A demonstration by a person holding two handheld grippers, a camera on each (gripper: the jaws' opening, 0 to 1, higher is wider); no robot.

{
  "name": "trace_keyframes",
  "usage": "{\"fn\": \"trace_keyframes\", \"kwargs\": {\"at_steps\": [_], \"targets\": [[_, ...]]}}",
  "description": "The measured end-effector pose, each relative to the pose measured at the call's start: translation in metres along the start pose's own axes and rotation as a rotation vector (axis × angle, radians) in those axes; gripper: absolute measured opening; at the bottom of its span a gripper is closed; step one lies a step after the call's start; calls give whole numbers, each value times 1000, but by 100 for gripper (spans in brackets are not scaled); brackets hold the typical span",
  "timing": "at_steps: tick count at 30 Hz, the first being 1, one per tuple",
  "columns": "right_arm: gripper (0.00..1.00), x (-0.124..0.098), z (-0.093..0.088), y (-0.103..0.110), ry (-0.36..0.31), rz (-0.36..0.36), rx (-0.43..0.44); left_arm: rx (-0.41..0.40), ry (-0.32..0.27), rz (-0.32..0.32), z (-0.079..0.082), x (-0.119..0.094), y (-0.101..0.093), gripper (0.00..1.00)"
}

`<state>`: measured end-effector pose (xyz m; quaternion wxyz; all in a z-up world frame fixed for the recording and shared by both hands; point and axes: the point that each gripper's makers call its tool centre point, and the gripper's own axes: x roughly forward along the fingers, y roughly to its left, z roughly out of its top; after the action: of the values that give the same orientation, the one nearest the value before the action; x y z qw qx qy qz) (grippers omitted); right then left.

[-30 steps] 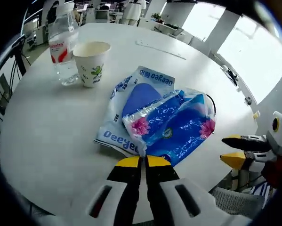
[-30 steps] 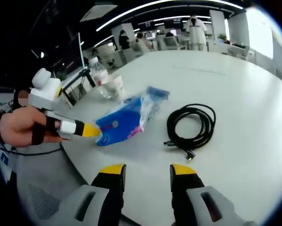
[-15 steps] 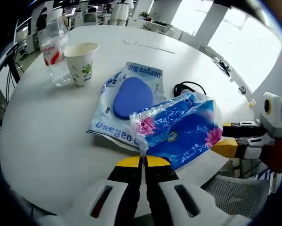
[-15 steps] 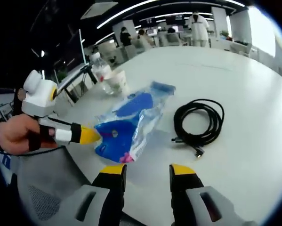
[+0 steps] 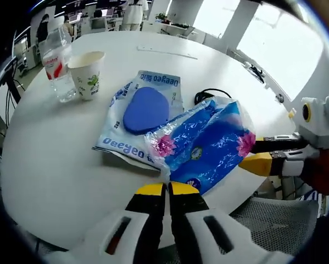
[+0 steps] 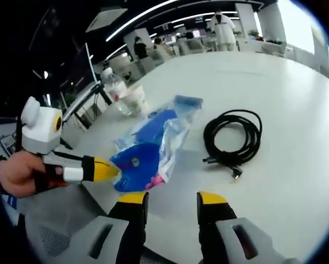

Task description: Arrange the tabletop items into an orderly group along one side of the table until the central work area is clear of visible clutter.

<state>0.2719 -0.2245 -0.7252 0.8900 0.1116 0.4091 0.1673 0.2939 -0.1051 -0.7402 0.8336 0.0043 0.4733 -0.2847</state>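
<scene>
Here, left gripper view: left gripper [image 5: 165,188] pinching near edge of blue tissue pack [image 5: 204,144], jaws closed on wrapper, pack lying partly over mouse-pad packet [image 5: 143,122] at near tabletop [image 5: 54,154] edge. Bottle [image 5: 55,59] and paper cup [image 5: 87,73] standing far left.

Right gripper view: right gripper [image 6: 168,199] hovering empty, jaws wide; cable [image 6: 234,136] coiled right of pack. Step likely: dragging pack toward cup group; next needs release there.

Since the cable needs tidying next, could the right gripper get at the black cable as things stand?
Probably yes: the right gripper is open, and the black cable lies coiled on bare table ahead of it, beside the blue packet.
</scene>
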Motion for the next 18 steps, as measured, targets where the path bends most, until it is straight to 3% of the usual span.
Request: {"fn": "trace_keyframes", "kwargs": {"at_steps": [18], "targets": [[33, -11, 0, 12, -30, 36, 7, 22, 1, 41, -3, -3, 9, 0]]}}
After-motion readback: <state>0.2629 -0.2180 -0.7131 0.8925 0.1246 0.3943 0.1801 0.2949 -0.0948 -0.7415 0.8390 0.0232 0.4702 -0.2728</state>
